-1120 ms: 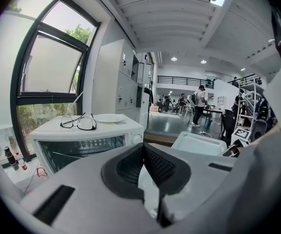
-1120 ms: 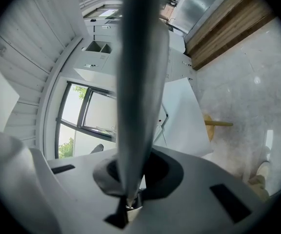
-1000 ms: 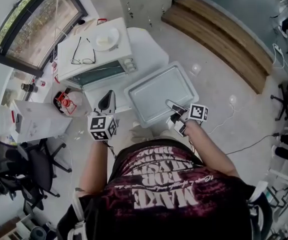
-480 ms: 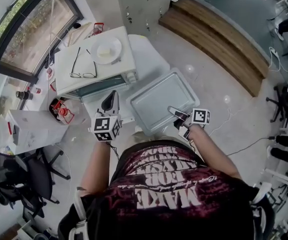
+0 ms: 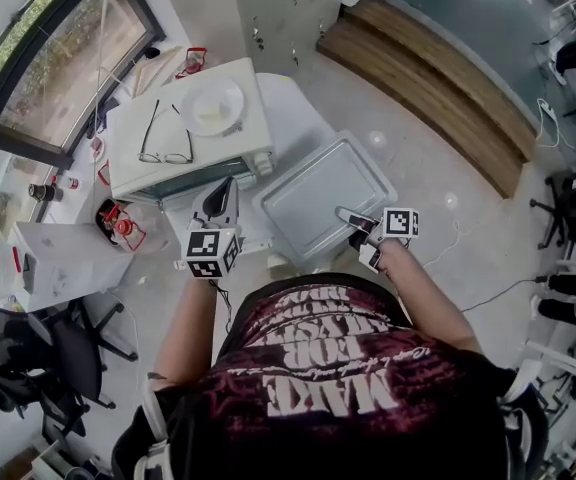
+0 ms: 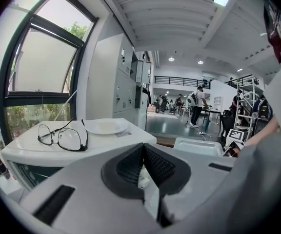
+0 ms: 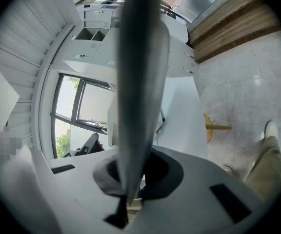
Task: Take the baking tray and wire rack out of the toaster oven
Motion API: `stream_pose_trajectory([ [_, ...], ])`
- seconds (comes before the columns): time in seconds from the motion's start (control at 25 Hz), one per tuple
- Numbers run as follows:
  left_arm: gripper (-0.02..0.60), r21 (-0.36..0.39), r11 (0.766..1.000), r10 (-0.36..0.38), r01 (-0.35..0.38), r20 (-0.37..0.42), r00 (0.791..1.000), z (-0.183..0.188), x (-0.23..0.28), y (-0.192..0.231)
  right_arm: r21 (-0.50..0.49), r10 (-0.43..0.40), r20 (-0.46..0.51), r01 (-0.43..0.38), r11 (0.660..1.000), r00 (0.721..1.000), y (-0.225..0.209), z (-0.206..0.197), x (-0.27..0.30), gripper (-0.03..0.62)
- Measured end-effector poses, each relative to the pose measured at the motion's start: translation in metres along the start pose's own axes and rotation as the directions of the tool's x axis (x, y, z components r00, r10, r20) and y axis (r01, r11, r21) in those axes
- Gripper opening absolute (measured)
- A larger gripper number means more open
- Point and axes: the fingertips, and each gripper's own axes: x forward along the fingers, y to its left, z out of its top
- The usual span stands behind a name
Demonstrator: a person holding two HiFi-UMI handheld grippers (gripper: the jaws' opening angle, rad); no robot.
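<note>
The grey baking tray (image 5: 318,196) hangs out in the air to the right of the white toaster oven (image 5: 183,143), tilted. My right gripper (image 5: 353,218) is shut on its near rim. In the right gripper view the tray (image 7: 138,77) runs edge-on straight up from between the jaws. My left gripper (image 5: 218,200) hovers just in front of the oven's dark glass front (image 5: 196,173), its jaws together with nothing in them; its pads (image 6: 152,162) meet at the tip. No wire rack shows in any view.
A pair of glasses (image 5: 163,128) and a white plate (image 5: 213,103) lie on the oven's top. A red wire item (image 5: 123,226) and a white box (image 5: 63,263) sit to the left. An office chair (image 5: 48,348) stands at lower left, a wooden step (image 5: 438,78) beyond.
The left gripper has drawn a little nearer to the oven front. The right gripper has shifted slightly with the tray still in its grip.
</note>
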Motion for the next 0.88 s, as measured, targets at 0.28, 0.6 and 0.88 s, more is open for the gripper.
stream_pose_trajectory([
  [0.28, 0.006, -0.027, 0.993, 0.112, -0.112, 0.008, 0.994, 0.012, 0.017, -0.007, -0.032, 0.010, -0.115, -0.014, 0.999, 0.993, -0.022, 0.040, 0.000, 0.014],
  [0.6, 0.006, -0.097, 0.956, 0.278, -0.277, 0.001, 0.961, 0.024, 0.045, -0.024, -0.090, 0.003, -0.348, -0.036, 0.995, 0.938, -0.047, 0.086, 0.005, 0.014],
  [0.88, 0.006, -0.147, 0.912, 0.388, -0.384, 0.002, 0.922, 0.023, 0.065, -0.045, -0.129, -0.008, -0.505, -0.067, 0.989, 0.863, -0.068, 0.122, 0.020, 0.014],
])
